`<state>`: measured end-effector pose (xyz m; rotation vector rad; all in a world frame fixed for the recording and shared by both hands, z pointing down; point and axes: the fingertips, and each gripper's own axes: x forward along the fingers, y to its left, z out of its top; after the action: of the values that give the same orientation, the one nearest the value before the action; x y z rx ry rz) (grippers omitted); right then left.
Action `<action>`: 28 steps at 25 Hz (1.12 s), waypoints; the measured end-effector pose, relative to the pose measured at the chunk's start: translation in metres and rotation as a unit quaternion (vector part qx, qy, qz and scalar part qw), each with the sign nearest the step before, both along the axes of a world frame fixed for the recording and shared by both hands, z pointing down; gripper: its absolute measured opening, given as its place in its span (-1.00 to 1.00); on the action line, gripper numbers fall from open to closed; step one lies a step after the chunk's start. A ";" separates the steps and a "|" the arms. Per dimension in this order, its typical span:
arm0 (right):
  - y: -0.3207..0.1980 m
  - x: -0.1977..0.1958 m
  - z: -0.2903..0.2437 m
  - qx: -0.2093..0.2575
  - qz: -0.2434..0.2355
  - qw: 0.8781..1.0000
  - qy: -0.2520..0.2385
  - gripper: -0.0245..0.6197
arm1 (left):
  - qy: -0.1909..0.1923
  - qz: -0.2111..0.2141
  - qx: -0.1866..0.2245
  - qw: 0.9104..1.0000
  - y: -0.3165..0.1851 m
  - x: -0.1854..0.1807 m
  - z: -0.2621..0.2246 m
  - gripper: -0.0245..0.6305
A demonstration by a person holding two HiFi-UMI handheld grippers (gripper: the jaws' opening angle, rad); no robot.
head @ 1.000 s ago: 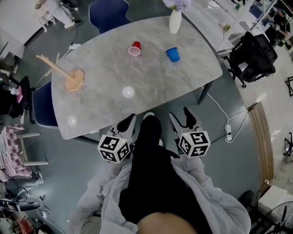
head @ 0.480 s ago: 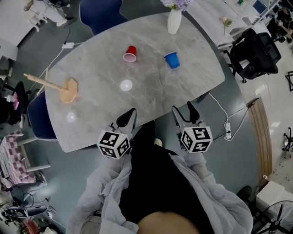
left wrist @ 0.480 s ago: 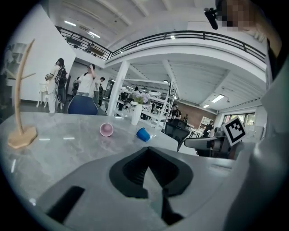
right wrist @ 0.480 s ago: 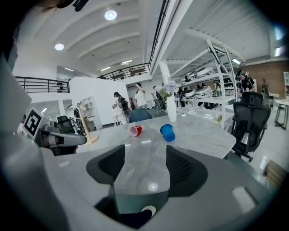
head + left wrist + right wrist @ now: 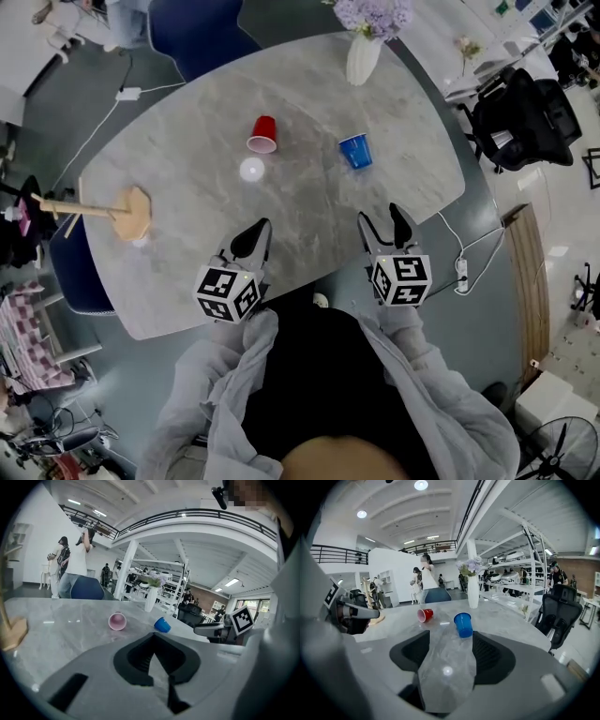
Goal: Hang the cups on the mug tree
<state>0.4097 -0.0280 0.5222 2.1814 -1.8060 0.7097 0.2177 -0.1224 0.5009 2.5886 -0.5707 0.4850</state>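
The right gripper (image 5: 450, 645) is hovering with jaws apart and empty over the grey marble table (image 5: 506, 620). Ahead a blue cup (image 5: 463, 624) is standing, seemingly upright, a red cup (image 5: 424, 615) is lying on its side, a white vase (image 5: 473, 592) is standing behind

Worktop (image 5: 187, 178) showing polished grey marble-look stone, reflecting lights. Red cup (image 5: 263, 134), blue cup (image 5: 355, 151) looking smooth plastic. Mug tree (image 5: 127, 208) showing pale matt wood. Vase (image 5: 363, 58) gleaming white, glazed. Right tool (image 5: 449, 637) pads (image 5: 490, 656) looking ribbed, matt black.
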 end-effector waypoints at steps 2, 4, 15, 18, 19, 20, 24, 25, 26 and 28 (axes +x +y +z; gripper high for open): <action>-0.014 0.010 0.010 -0.007 0.004 1.000 0.000 -0.06 | -0.001 -0.009 -0.007 1.000 -0.015 0.001 0.005 -0.93; -0.028 0.018 0.021 -0.019 0.005 1.000 0.000 -0.05 | -0.004 -0.016 -0.014 1.000 -0.027 0.000 0.011 -0.93; -0.095 0.059 0.076 -0.072 -0.002 0.997 0.001 -0.05 | -0.015 -0.026 -0.038 0.999 -0.071 0.018 0.047 -0.93; -0.109 0.065 0.087 -0.083 0.002 0.997 0.000 0.00 | -0.017 -0.027 -0.041 0.999 -0.079 0.022 0.054 -0.93; -0.112 0.067 0.090 -0.086 0.003 0.996 -0.002 0.00 | -0.018 -0.027 -0.043 0.999 -0.080 0.023 0.057 -0.93; -0.115 0.068 0.093 -0.090 0.003 0.996 -0.003 0.00 | -0.020 -0.028 -0.044 0.998 -0.082 0.024 0.059 -0.93; -0.124 0.072 0.102 -0.101 0.007 0.995 -0.007 0.00 | -0.023 -0.033 -0.051 0.998 -0.088 0.025 0.065 -0.93; -0.126 0.073 0.104 -0.102 0.009 0.995 -0.008 0.00 | -0.023 -0.033 -0.052 0.998 -0.089 0.025 0.066 -0.93; -0.127 0.074 0.106 -0.105 0.010 0.994 -0.009 -0.01 | -0.023 -0.034 -0.052 0.998 -0.090 0.025 0.067 -0.93; -0.128 0.074 0.109 -0.110 0.011 0.994 -0.011 -0.14 | -0.023 -0.036 -0.052 0.998 -0.092 0.024 0.066 -0.93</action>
<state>0.4838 -0.1562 0.6308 2.0605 -1.6299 0.8951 0.2421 -0.2141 0.5673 2.4554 -0.6334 0.5361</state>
